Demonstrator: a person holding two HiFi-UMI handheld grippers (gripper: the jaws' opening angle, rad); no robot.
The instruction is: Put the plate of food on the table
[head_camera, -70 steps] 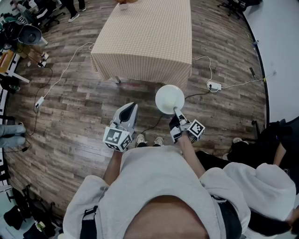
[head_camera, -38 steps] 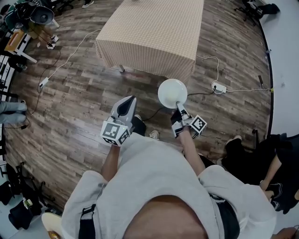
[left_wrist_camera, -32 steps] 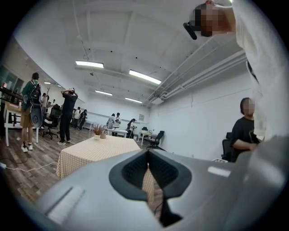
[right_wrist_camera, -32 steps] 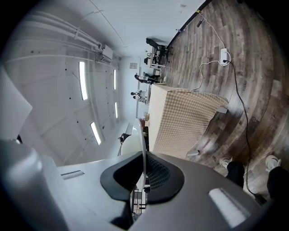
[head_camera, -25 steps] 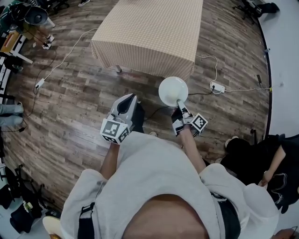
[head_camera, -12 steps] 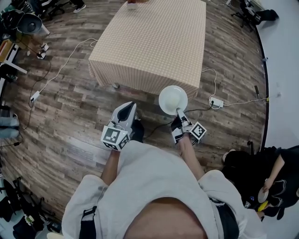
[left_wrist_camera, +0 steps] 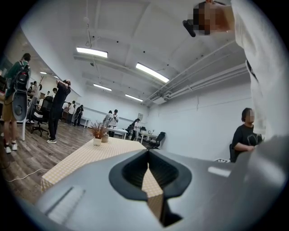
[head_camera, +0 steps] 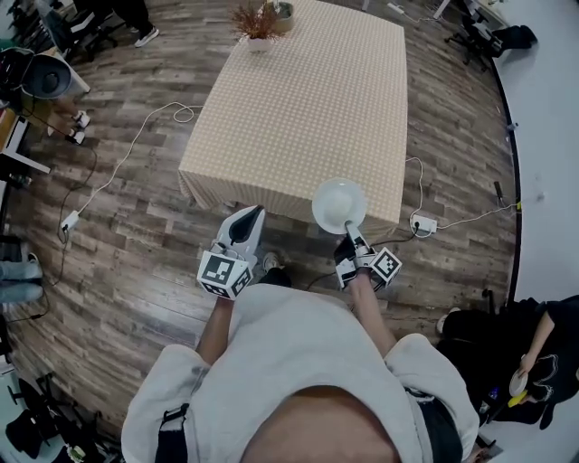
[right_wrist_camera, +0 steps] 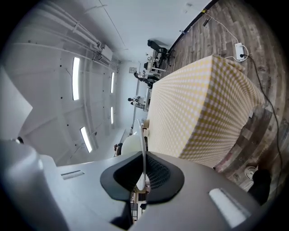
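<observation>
A white plate hangs level over the near edge of the table, which wears a beige checked cloth. My right gripper is shut on the plate's near rim. No food can be made out on the plate. In the right gripper view the plate shows edge-on between the pads of the right gripper, with the table just beyond. My left gripper hovers left of the plate above the floor, shut and holding nothing. In the left gripper view the left gripper points across the table.
A potted dry plant and a second pot stand at the table's far end. A power strip and cables lie on the wooden floor. A seated person is at the lower right. People stand far left.
I have walked up to the table. It has come closer, and the plate, once over bare floor, now overlaps the table's near edge. Both grippers keep the same state.
</observation>
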